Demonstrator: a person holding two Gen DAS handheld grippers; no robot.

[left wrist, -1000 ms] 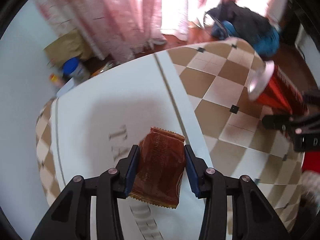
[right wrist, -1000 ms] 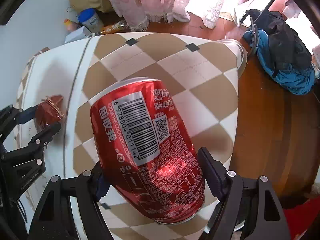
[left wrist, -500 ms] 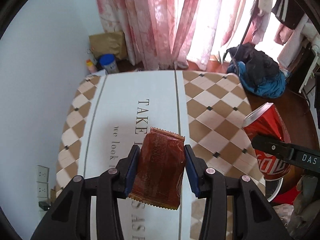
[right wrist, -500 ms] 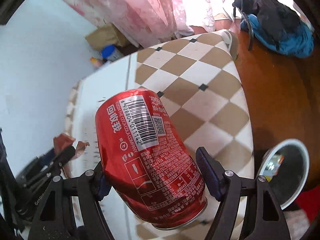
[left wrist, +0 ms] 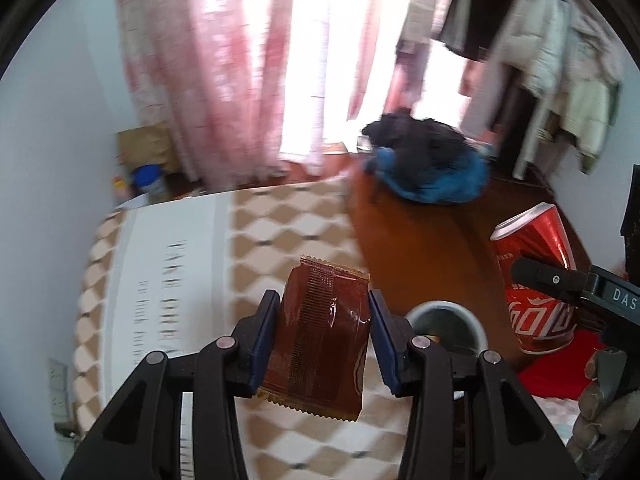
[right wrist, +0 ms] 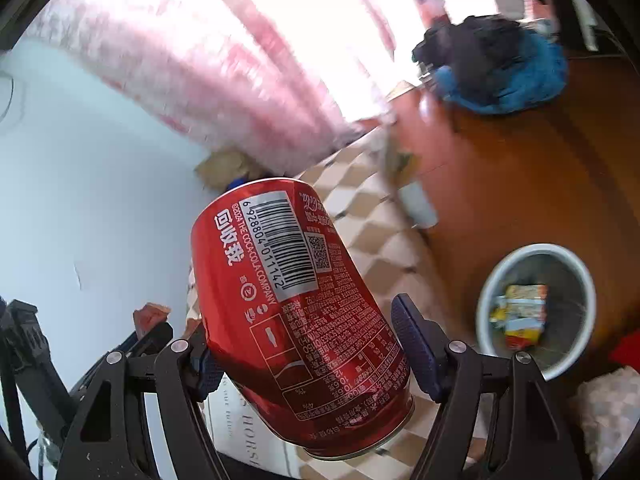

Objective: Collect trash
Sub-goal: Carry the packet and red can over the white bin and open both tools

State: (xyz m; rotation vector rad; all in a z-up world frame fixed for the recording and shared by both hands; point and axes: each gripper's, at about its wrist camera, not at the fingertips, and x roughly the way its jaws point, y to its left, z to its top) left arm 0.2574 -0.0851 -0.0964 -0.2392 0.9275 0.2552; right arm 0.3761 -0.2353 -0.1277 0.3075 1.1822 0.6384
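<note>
My left gripper is shut on a brown snack wrapper and holds it in the air above the table's right edge. My right gripper is shut on a dented red cola can, tilted, held above the table edge; the can also shows in the left wrist view. A round grey waste bin stands on the floor to the right, with colourful wrappers inside; its rim shows past the wrapper in the left wrist view.
The table has a brown-and-cream checked cloth with a white printed strip. A dark and blue bag lies on the wooden floor. Pink curtains hang behind. Clothes hang at the right. A white wall is on the left.
Both grippers have swung right, away from over the table toward the floor side. The waste bin has come more fully into view. Wrapper and can stay gripped.
</note>
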